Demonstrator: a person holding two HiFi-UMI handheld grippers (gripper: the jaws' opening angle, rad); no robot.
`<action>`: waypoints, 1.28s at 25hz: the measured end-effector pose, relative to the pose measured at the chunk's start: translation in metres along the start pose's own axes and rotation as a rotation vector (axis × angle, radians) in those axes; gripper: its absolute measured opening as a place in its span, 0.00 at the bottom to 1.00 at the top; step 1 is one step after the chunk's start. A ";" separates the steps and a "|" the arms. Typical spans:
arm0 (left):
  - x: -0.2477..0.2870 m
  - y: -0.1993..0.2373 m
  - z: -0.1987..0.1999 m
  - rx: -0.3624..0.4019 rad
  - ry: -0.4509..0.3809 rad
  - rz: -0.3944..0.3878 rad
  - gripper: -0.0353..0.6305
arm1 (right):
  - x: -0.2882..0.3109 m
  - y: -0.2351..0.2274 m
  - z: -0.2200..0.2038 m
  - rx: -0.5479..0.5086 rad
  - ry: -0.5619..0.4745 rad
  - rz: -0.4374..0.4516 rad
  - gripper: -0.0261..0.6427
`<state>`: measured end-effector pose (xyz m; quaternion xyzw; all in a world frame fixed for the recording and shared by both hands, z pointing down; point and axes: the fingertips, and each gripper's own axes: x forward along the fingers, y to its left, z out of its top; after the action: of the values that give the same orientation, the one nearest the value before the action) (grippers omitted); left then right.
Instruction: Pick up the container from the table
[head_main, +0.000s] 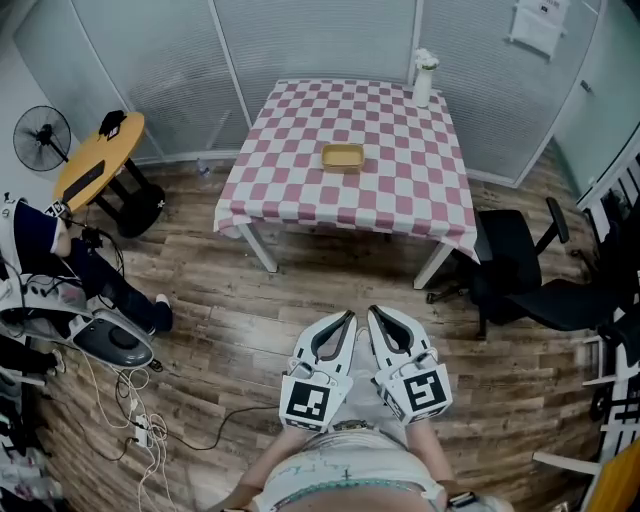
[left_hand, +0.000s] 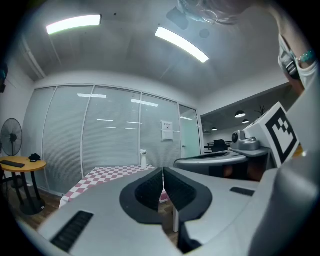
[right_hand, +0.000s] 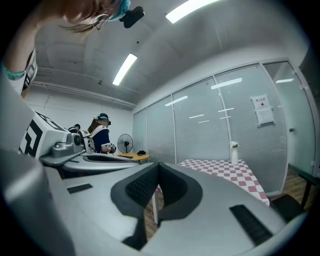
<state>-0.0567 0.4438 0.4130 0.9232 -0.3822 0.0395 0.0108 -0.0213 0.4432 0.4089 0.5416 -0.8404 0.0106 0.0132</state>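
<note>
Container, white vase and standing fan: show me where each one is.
container (head_main: 342, 156), head view, middle of its yellow base.
white vase (head_main: 422, 92), head view, on its body.
standing fan (head_main: 42, 138), head view, centre of its grille.

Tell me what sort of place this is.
Most likely an office room used as a recording space. Frosted glass partition walls enclose it, a black office chair stands beside the cloth-covered table, and cables trail over the wood floor.
</note>
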 end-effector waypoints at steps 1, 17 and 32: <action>0.008 0.006 -0.001 -0.001 0.002 -0.003 0.08 | 0.009 -0.005 0.000 -0.003 0.001 0.000 0.03; 0.127 0.095 0.015 -0.014 0.023 0.055 0.08 | 0.141 -0.077 0.015 -0.019 0.028 0.106 0.03; 0.188 0.127 0.018 -0.015 0.048 0.131 0.08 | 0.187 -0.128 0.018 0.006 0.025 0.170 0.03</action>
<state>-0.0126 0.2204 0.4089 0.8949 -0.4417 0.0593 0.0240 0.0180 0.2196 0.3973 0.4680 -0.8832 0.0212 0.0211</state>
